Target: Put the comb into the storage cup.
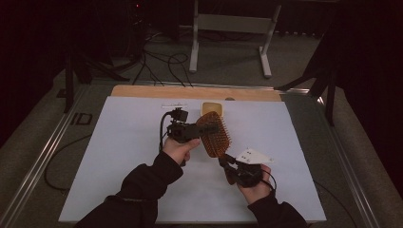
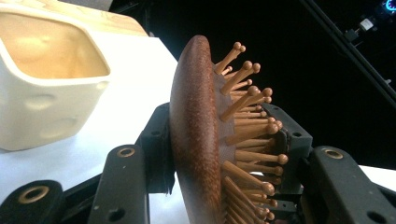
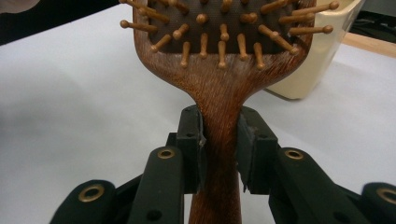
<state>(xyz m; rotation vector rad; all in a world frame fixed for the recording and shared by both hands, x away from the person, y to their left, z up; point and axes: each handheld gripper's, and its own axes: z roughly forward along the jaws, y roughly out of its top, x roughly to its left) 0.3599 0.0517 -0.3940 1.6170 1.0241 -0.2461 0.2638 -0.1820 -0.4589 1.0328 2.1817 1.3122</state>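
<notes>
A wooden paddle hairbrush [image 1: 215, 135] with peg bristles hangs above the white sheet, between both hands. My left gripper [image 1: 205, 129] comes in from the left and is shut on the brush head. In the left gripper view the left gripper [image 2: 224, 140] has one pad on the smooth wooden back and the other against the bristle side of the hairbrush [image 2: 196, 135]. My right gripper [image 1: 227, 164] holds the brush from below. In the right gripper view the right gripper [image 3: 219, 149] is shut on the narrow handle of the hairbrush [image 3: 219, 93], bristles facing the camera.
A cream square cup [image 1: 211, 107] stands open-topped on the sheet just behind the brush; the cup [image 2: 42, 93] is left of the brush in the left gripper view. The white sheet [image 1: 119, 142] covers the table, with a wooden strip [image 1: 142, 91] at the far edge.
</notes>
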